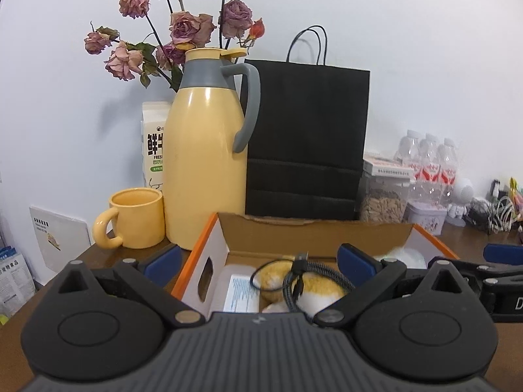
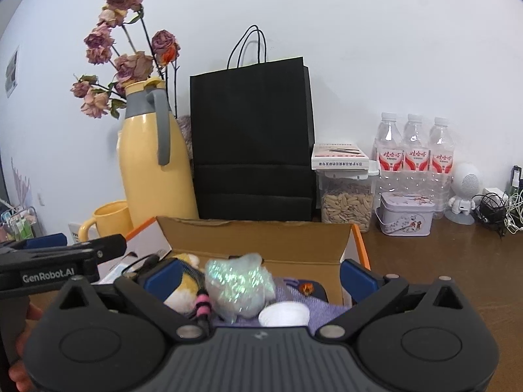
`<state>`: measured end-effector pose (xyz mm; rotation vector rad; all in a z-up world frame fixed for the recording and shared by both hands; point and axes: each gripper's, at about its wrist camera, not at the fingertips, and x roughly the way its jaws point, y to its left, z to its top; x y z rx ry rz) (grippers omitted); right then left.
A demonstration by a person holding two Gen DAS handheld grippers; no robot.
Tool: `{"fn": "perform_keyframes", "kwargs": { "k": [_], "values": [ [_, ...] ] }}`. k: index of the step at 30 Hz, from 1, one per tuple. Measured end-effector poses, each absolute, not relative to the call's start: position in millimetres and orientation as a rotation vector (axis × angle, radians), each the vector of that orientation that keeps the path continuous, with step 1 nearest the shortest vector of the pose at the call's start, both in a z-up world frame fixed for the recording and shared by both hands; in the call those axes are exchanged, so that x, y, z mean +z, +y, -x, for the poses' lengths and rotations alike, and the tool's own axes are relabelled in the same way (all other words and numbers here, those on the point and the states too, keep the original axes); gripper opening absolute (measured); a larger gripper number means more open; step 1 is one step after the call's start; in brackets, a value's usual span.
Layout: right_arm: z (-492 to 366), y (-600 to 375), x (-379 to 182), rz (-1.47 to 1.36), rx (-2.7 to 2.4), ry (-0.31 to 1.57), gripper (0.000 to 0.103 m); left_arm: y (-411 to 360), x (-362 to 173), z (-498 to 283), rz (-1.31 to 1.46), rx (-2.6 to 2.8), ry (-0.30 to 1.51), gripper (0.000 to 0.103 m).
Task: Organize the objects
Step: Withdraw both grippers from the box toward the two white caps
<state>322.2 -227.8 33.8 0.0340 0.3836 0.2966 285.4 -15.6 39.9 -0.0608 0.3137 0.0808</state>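
Both grippers, left (image 1: pixel 258 261) and right (image 2: pixel 258 274), hover with fingers spread apart and empty over the open cardboard box (image 2: pixel 261 238) of plush toys (image 2: pixel 183 281).

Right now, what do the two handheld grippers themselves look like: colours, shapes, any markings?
Both match: the left gripper and right gripper each have a ribbed dark-grey body, two round black housings, black linkage arms with silver pivot pins, and blue finger pads. The left gripper's side reads "GenRobot.AI" in white. No cables or sleeves show.
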Motion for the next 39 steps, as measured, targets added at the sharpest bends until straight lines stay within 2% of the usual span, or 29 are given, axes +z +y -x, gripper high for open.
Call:
{"fn": "perform_keyframes", "kwargs": {
  "k": [18, 39],
  "values": [
    [-264.8, -200.6, -14.5, 0.093, 0.316, 0.518, 0.103, 3.3, 8.3, -220.8, 0.023, 0.071, 0.414, 0.103],
    [-265.7, -174.6, -44.4, 0.124, 0.328, 0.694, 0.101, 28.6, -3.3, -211.1, 0.084, 0.091, 0.509, 0.103]
  ]
}}
